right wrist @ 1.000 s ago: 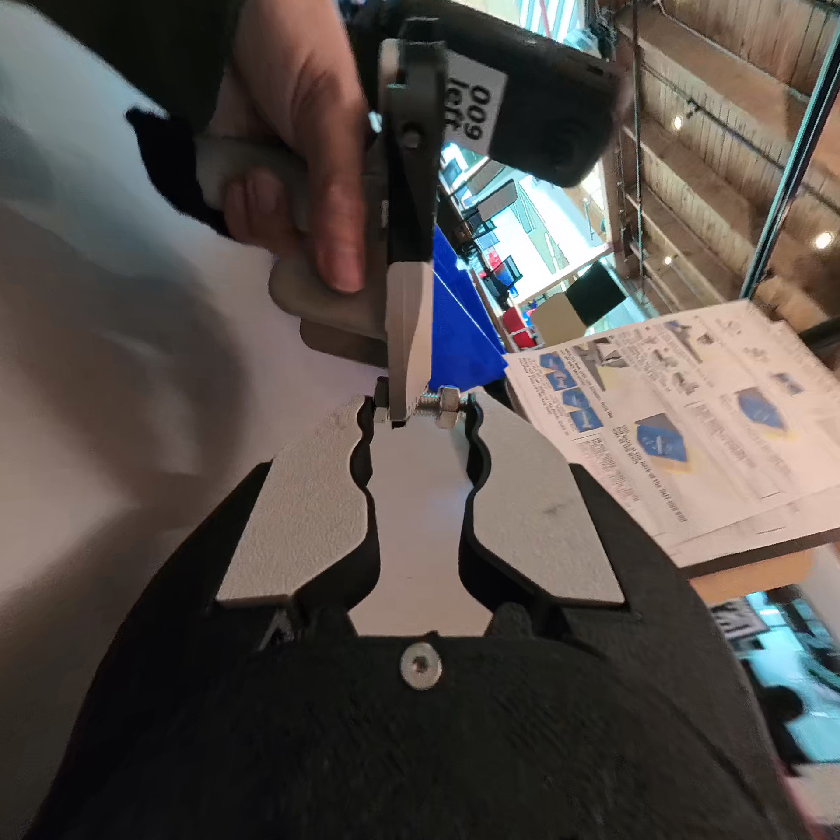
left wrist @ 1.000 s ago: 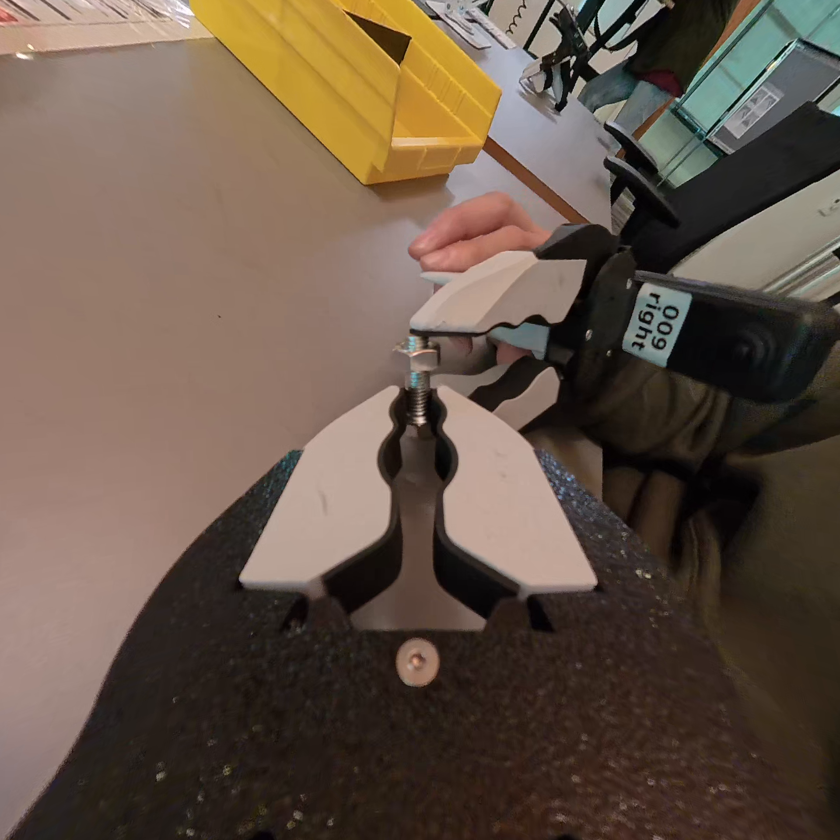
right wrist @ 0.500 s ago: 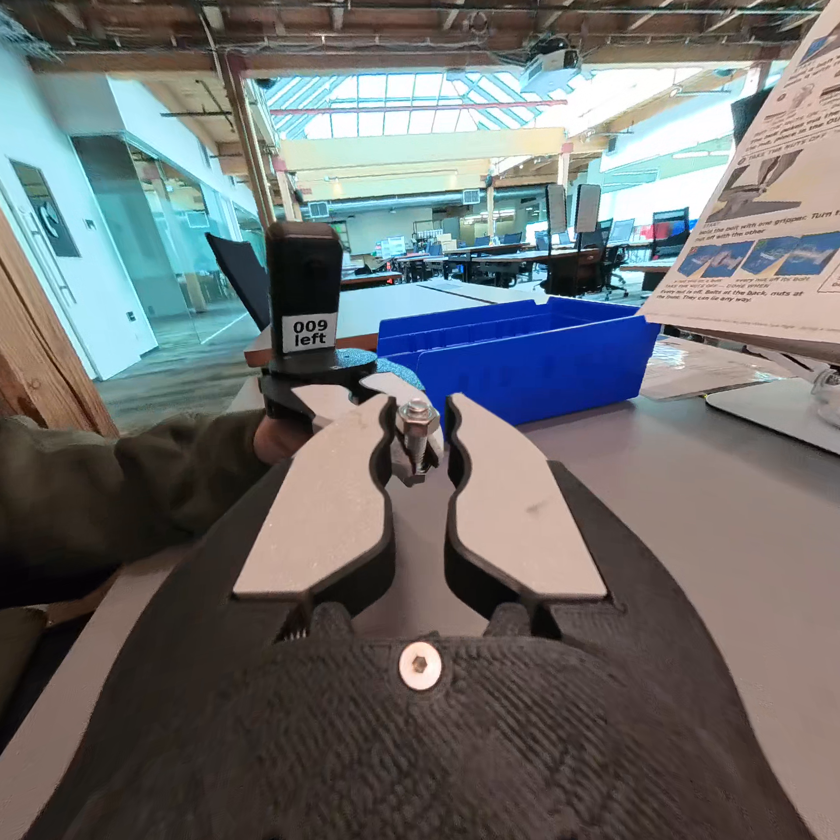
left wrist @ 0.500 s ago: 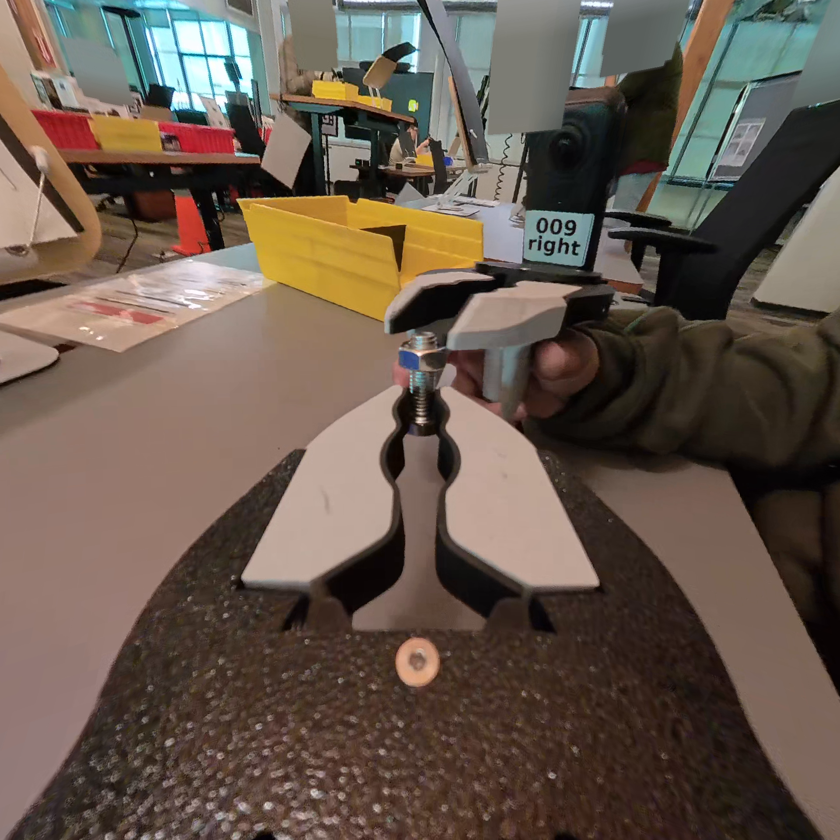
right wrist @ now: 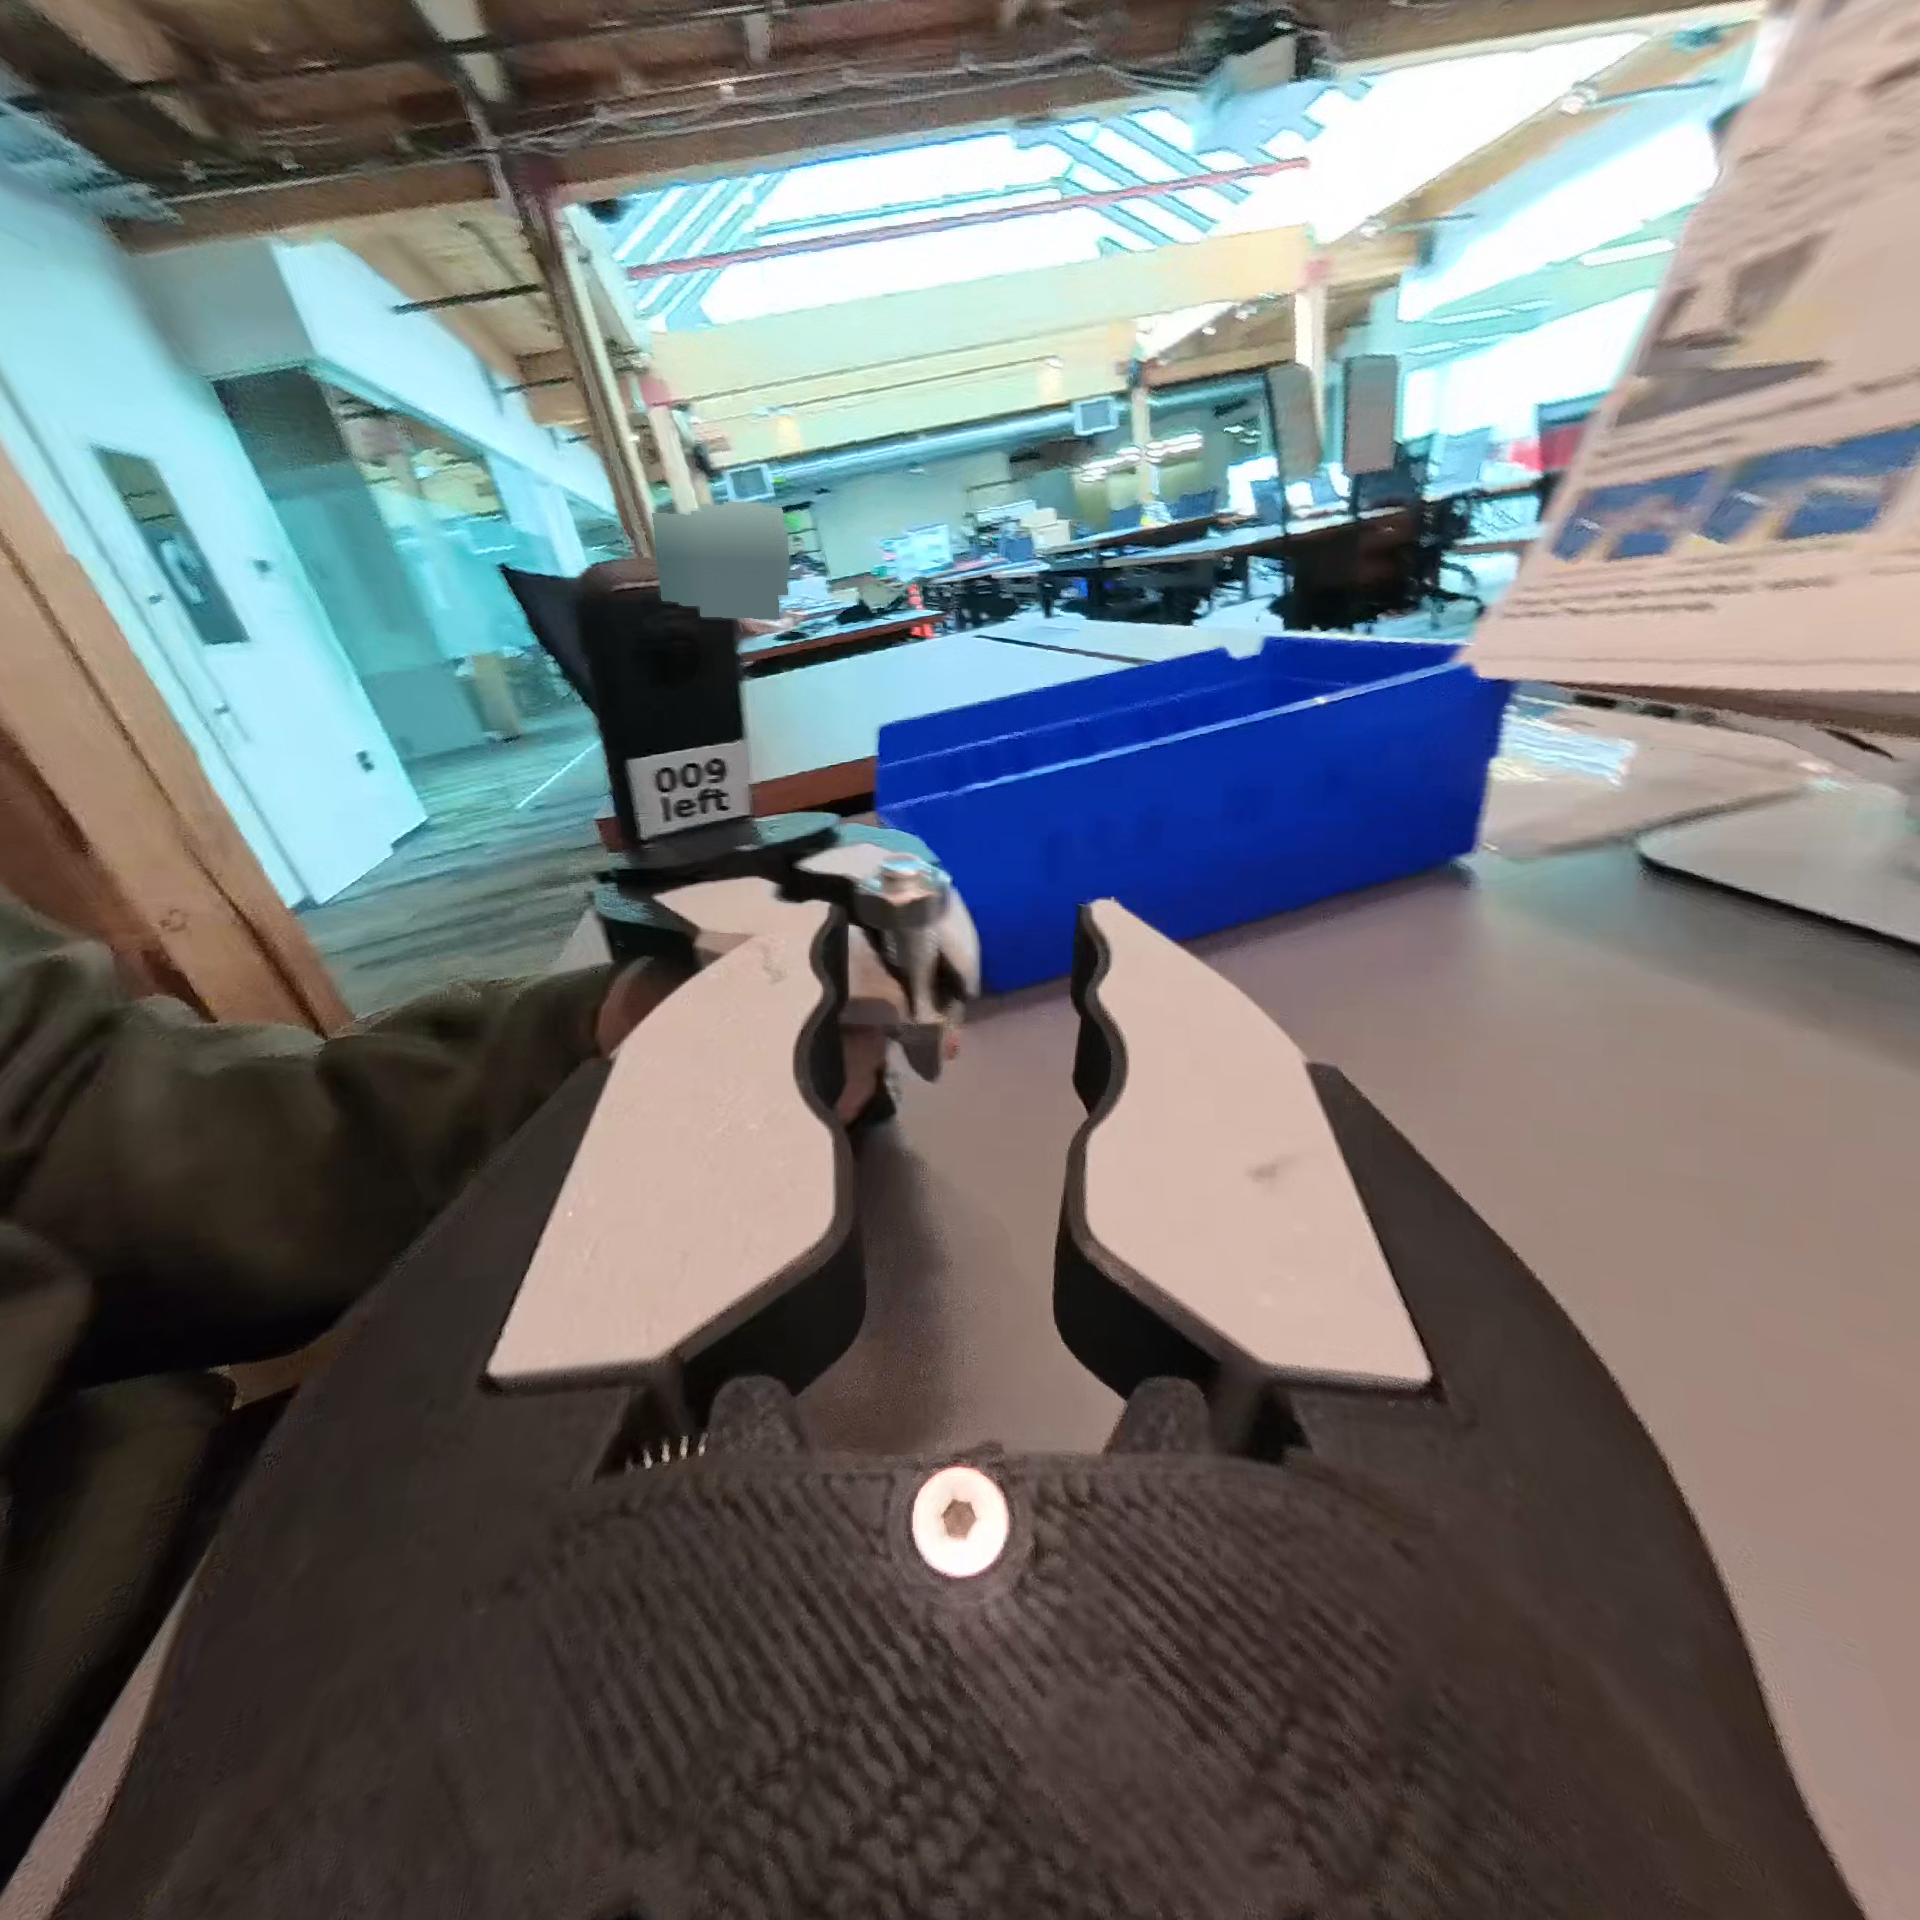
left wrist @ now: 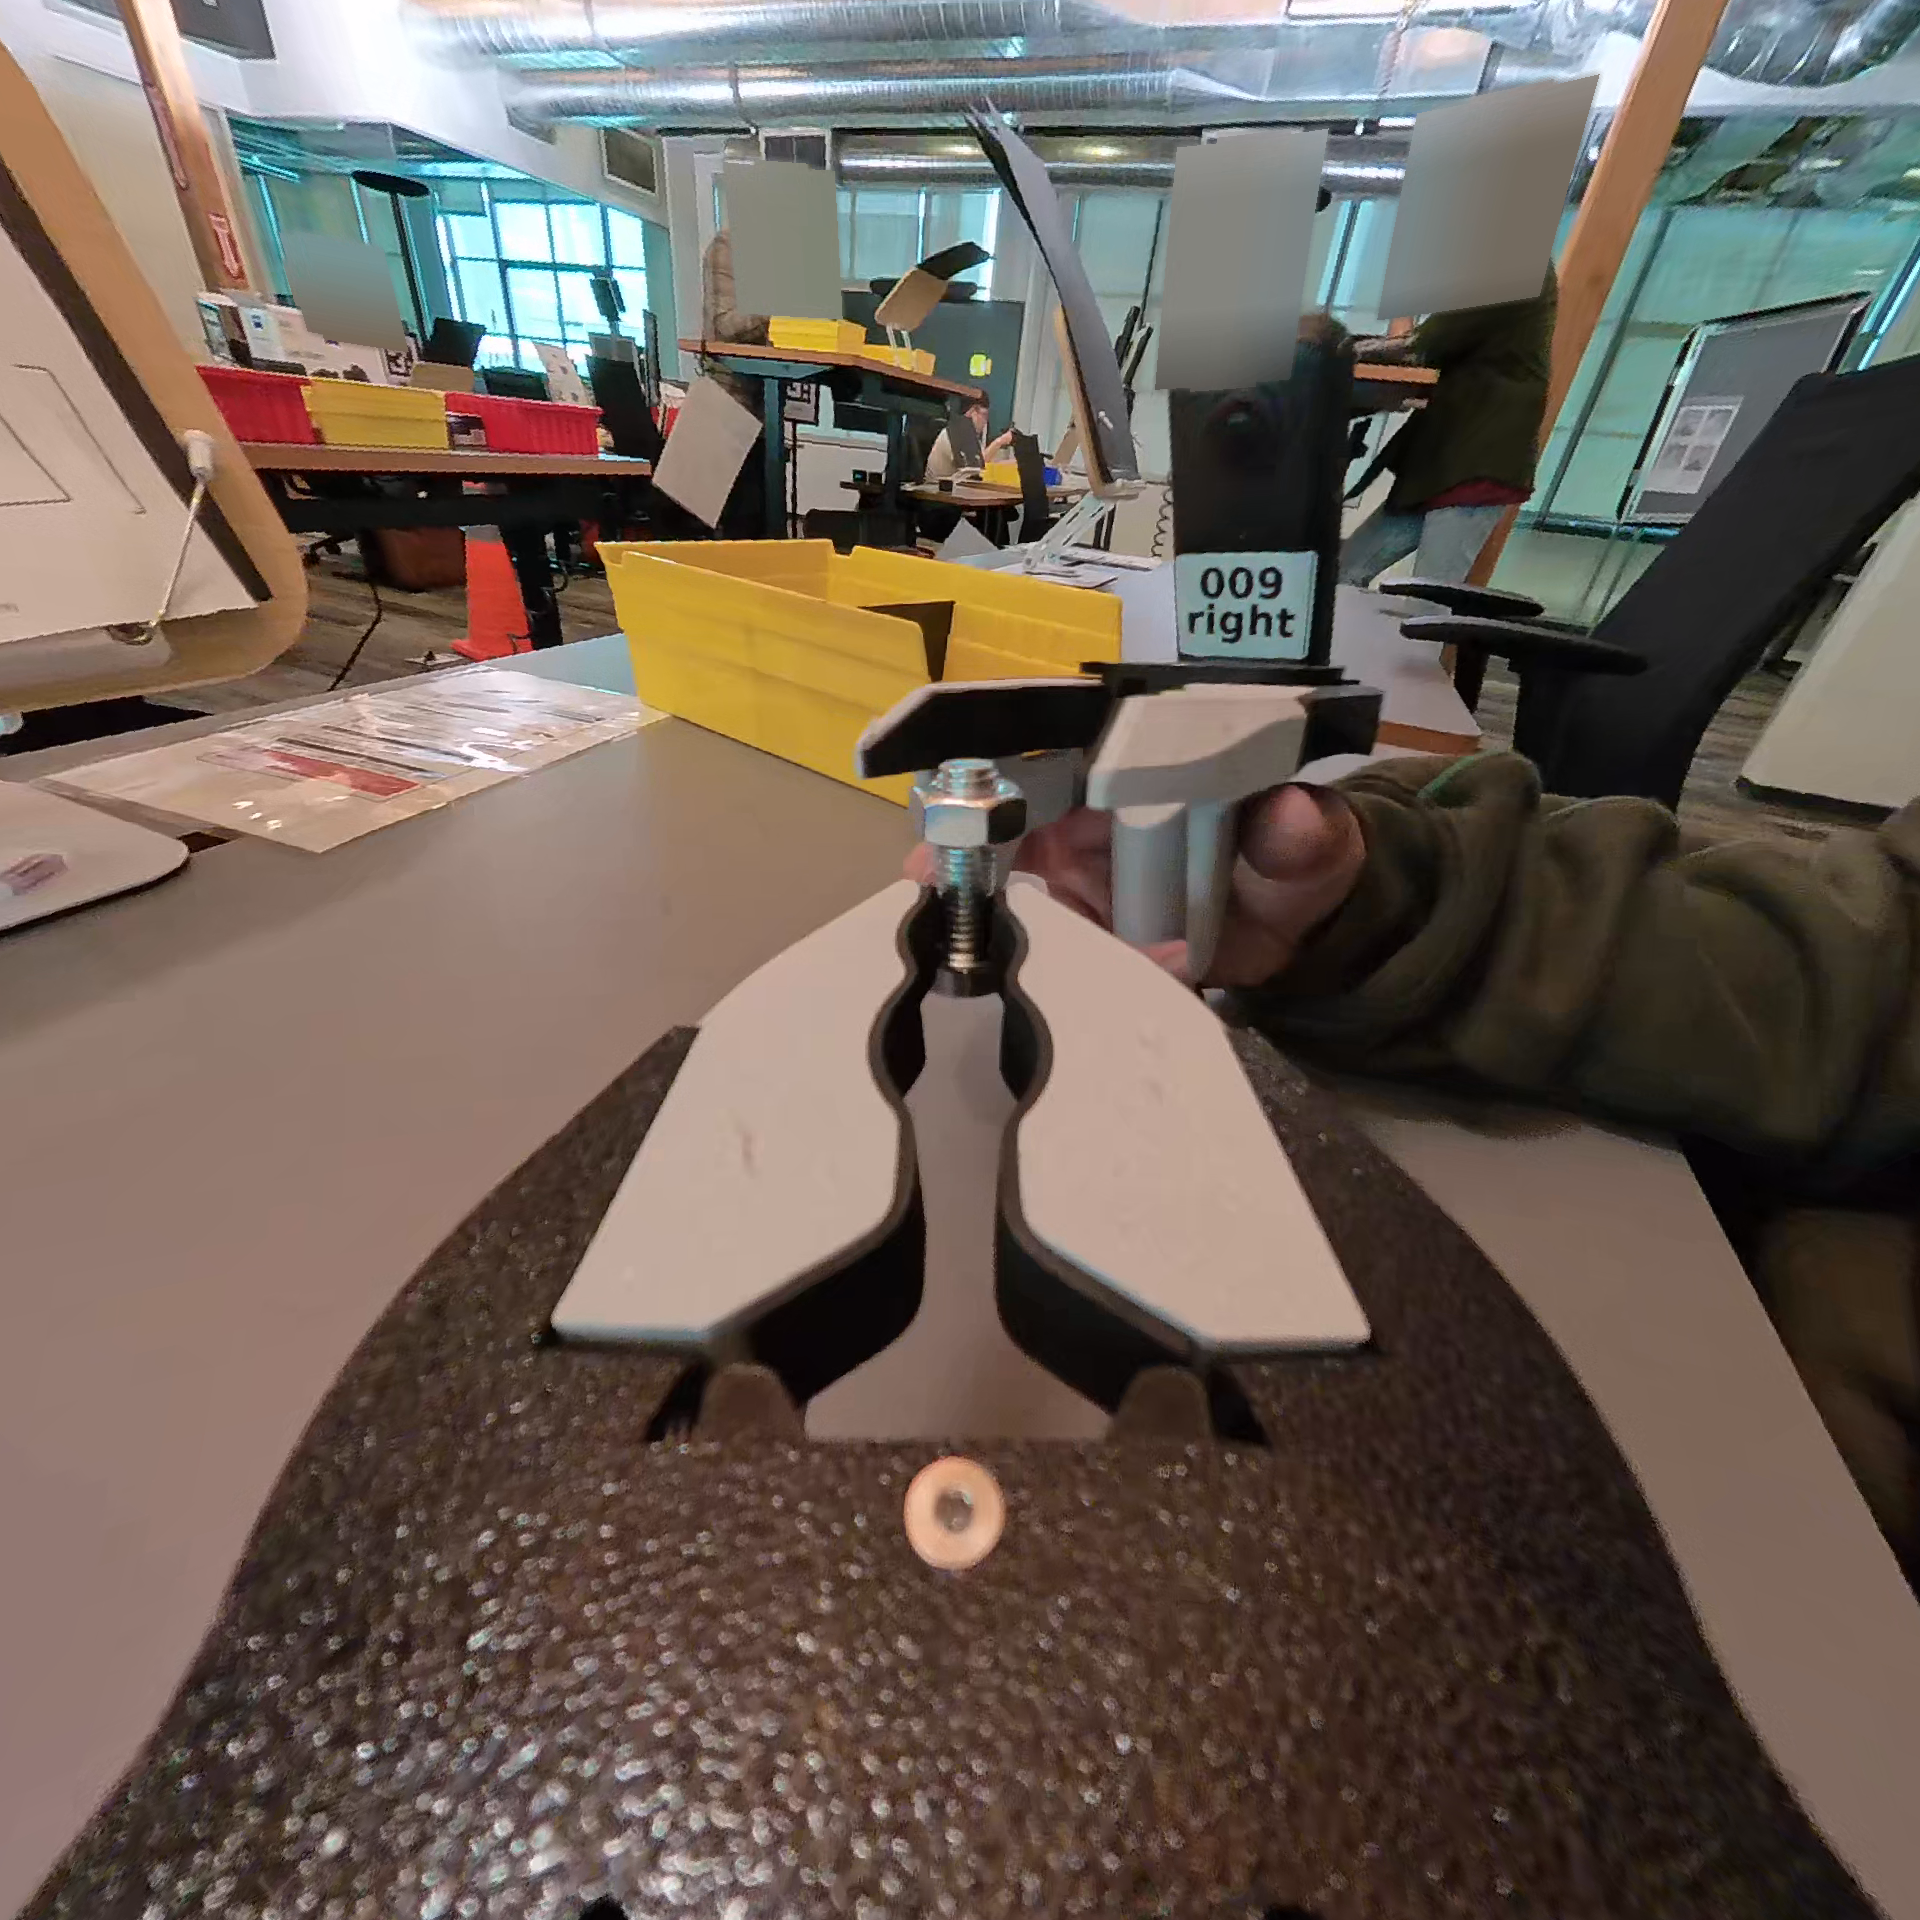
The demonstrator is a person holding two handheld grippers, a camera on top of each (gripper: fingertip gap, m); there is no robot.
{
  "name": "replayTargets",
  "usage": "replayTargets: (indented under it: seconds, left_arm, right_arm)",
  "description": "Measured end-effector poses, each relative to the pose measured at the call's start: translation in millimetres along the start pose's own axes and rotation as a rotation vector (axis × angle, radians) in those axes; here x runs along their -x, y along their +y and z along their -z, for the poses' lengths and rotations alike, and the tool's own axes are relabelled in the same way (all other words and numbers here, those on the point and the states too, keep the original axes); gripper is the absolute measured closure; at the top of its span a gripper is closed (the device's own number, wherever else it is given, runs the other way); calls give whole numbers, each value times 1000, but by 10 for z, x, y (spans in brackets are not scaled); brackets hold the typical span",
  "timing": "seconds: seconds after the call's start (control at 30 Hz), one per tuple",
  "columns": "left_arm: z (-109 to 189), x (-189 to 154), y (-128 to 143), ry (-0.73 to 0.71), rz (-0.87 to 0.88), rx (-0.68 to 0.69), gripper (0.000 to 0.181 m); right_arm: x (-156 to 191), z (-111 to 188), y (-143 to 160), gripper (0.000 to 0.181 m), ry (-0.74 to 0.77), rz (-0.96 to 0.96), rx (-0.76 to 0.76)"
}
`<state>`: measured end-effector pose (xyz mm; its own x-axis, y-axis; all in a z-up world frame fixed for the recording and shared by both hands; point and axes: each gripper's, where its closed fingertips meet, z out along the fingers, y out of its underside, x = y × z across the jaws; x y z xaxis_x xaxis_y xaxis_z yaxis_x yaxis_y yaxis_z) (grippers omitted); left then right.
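**Left gripper** (left wrist: pixel 961 940): clenched. Your fingers pinch the lower end of a steel bolt (left wrist: pixel 964 914), which stands upright, threads up, above the grey table (left wrist: pixel 416 987).

**Hex nut** (left wrist: pixel 968 816): threaded on the bolt near its top, with a little of the shank showing above it and bare thread below, down to your fingertips.

**Right gripper** (right wrist: pixel 956 920): released, fingers spread wide. In the right wrist view the bolt and nut stand at the fingertips, close beside the one on the view's left and apart from the other. You grip nothing here; whether that near finger touches the nut cannot be told.

**Right hand** (left wrist: pixel 1288 862): wrapped on the handle, olive sleeve resting at the table edge.

**Surroundings:**
- yellow bin (left wrist: pixel 790 634) beyond the bolt
- blue bin (right wrist: pixel 1174 810) on the opposite side
- laminated sheet (left wrist: pixel 364 738) lying flat
- printed sheet on a stand (right wrist: pixel 1714 468)
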<state>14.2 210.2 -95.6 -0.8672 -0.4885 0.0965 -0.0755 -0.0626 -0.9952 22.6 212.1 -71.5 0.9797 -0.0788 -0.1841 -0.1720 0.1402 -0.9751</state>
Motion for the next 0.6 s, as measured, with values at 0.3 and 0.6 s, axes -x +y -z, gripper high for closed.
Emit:
replayTargets:
  seconds: [0.3, 0.6]
  left_arm:
    - [44, 32, -46, -27, -11, -38, 172]
    - [-41, 16, 27, -58, -63, 24, 172]
  right_arm:
    - [-213, 5, 19, 149, 137, 10, 11]
    - [81, -93, -86, 144, -13, -21, -61]
